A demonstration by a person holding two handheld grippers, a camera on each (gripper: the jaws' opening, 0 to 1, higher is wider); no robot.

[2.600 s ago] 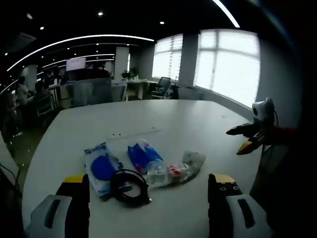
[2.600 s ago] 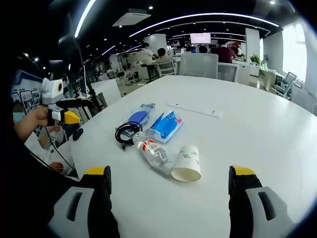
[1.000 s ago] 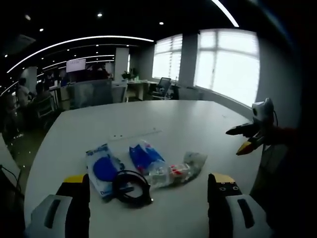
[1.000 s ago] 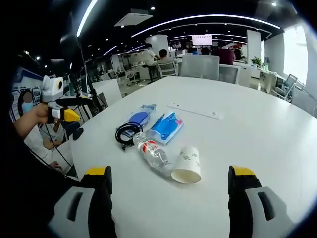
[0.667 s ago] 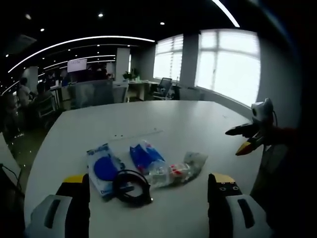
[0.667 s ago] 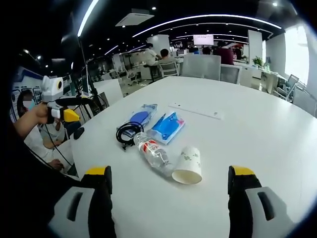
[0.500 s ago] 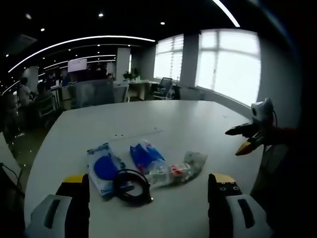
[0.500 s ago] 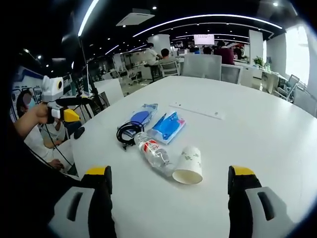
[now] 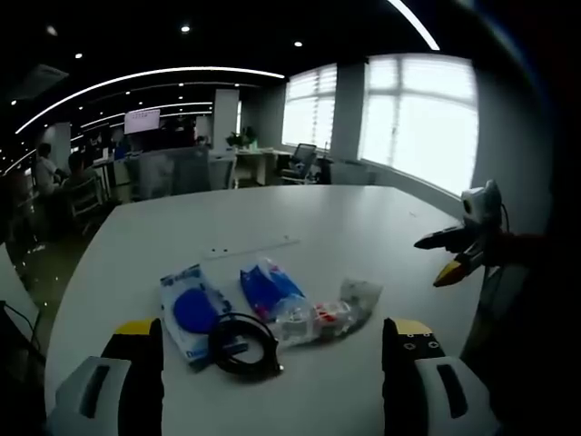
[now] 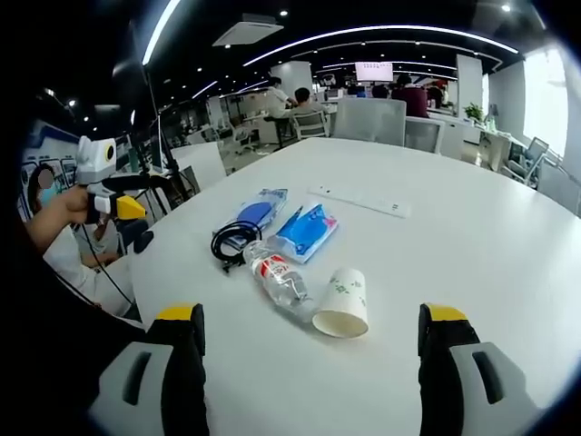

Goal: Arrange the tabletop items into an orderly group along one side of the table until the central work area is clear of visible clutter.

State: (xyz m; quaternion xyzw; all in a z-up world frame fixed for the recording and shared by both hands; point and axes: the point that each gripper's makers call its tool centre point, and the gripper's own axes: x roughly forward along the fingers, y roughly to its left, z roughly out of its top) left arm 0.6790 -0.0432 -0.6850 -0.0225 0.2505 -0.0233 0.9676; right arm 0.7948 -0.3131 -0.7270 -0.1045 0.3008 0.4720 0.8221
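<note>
On the white table (image 10: 472, 236) lies a loose cluster: a paper cup (image 10: 343, 297) on its side, a clear plastic bottle (image 10: 278, 275) with a red label, a blue tissue pack (image 10: 305, 231), a blue-and-white packet (image 10: 253, 213) and a coiled black cable (image 10: 232, 242). The left gripper view has the same packet (image 9: 189, 313), cable (image 9: 243, 343), tissue pack (image 9: 268, 287), bottle (image 9: 309, 320) and cup (image 9: 359, 295). My left gripper (image 9: 272, 331) hangs open short of the cable. My right gripper (image 10: 311, 315) stands open just short of the cup, holding nothing.
A thin white strip (image 10: 359, 201) lies on the table beyond the cluster. A hand holds the left gripper (image 10: 113, 204) off the table's edge; the right gripper (image 9: 449, 254) hovers past the opposite edge. Office chairs, desks and people stand behind.
</note>
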